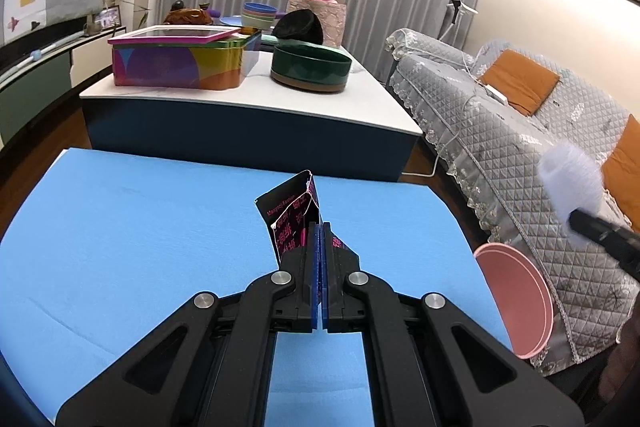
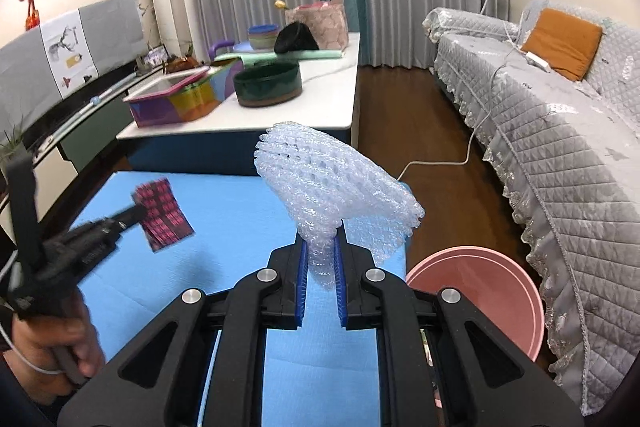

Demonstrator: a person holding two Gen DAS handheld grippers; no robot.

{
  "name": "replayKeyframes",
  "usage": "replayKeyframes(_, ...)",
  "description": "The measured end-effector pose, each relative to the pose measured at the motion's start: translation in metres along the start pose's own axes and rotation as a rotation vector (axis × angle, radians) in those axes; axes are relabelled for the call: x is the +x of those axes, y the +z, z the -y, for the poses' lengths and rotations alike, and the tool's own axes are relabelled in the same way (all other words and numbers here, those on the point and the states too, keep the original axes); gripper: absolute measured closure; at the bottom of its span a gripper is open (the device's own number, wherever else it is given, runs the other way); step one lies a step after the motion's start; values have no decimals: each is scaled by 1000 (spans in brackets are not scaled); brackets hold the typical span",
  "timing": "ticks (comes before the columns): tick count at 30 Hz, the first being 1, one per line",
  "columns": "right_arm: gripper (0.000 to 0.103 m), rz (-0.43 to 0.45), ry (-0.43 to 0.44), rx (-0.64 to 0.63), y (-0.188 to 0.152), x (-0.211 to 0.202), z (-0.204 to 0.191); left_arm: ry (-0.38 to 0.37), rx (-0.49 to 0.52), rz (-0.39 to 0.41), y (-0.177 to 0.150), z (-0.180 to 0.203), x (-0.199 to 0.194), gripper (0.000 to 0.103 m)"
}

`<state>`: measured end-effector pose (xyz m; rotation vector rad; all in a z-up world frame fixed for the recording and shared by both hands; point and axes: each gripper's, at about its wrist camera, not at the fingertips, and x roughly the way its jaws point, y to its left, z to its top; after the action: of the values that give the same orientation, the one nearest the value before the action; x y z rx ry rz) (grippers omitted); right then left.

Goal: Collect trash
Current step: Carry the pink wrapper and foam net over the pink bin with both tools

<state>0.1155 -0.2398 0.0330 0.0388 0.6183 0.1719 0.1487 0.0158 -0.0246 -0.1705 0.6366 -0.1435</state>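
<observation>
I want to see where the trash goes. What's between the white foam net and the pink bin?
Nothing. In the right wrist view, the foam net, pinched by the right gripper, hangs above the blue mat's edge; only bare wood floor separates it from the pink bin.

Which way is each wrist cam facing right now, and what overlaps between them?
Left wrist: rides the left gripper, facing across the blue mat to the white table; its jaws pinch a black-pink wrapper.
Right wrist: rides the right gripper, facing likewise; its jaws clamp a foam net, and the person's left hand shows.
Shared: mat, pink bin, sofa, each other's gripper.
</observation>
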Motion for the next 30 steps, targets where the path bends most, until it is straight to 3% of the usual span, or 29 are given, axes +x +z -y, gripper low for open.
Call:
replayKeyframes(8,91,-35,-6,83,-37,5,31,-20,36,-7,-15,20,-3,103)
replayKeyframes(14,91,-42,-60,99,-55,4,58,-42,69,-12,-24,43,-1,103)
replayKeyframes(30,91,-8,-151,211,-67,-20,119,-120,162,-27,-39,108,3,103)
